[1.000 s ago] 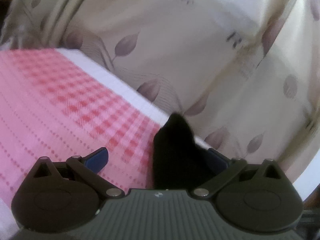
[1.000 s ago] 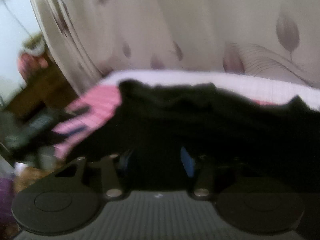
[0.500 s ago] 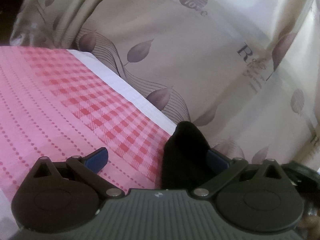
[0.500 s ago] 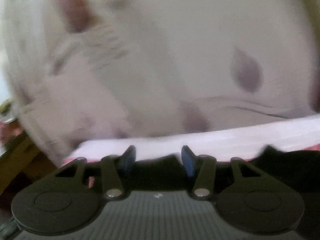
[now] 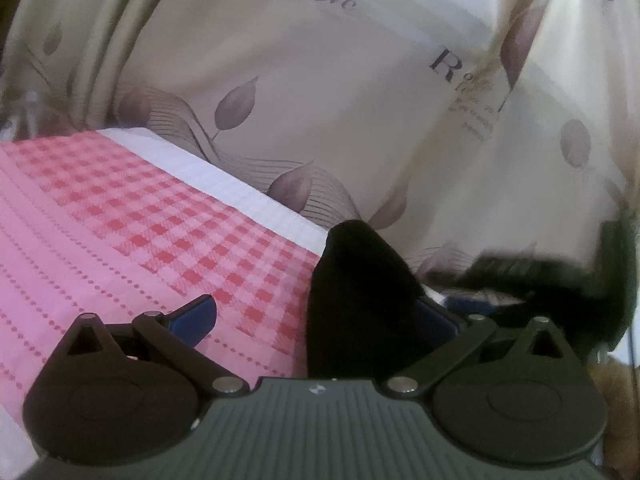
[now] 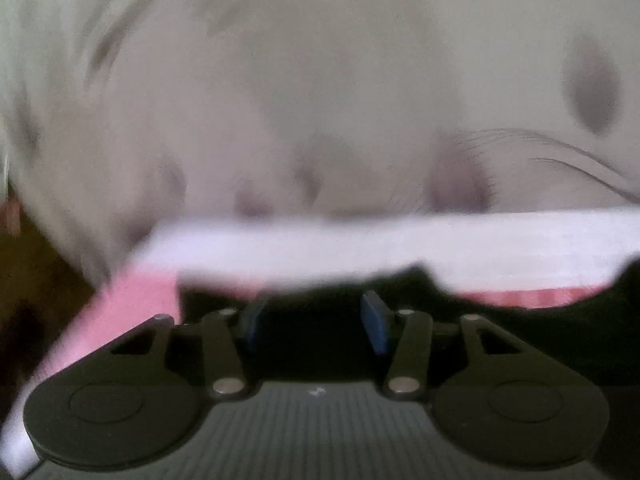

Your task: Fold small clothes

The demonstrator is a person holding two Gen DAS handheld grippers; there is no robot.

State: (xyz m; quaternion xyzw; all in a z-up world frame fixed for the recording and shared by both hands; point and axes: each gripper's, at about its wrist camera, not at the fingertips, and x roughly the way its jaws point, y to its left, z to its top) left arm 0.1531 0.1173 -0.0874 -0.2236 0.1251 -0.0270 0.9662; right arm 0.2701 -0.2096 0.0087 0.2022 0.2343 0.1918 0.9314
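A black garment [image 5: 360,300] rises in a peak against the right finger of my left gripper [image 5: 316,316], whose blue pads [image 5: 196,314] stand wide apart. The garment lies over a pink checked cloth [image 5: 120,216]. In the blurred right wrist view the black garment [image 6: 312,332] lies flat between the fingers of my right gripper [image 6: 314,320], whose blue pads [image 6: 374,320] stand apart with cloth between and below them. I cannot tell whether either gripper pinches the cloth.
A cream curtain with leaf prints [image 5: 320,100] hangs just behind the surface. A white border strip [image 5: 224,176] runs along the far edge; it also shows in the right wrist view [image 6: 400,240]. Another black gripper shape [image 5: 540,276] sits at the right.
The right wrist view swung up from the spread black garment to the curtain and far edge. The left wrist view shifted slightly; the black peak stays by its right finger.
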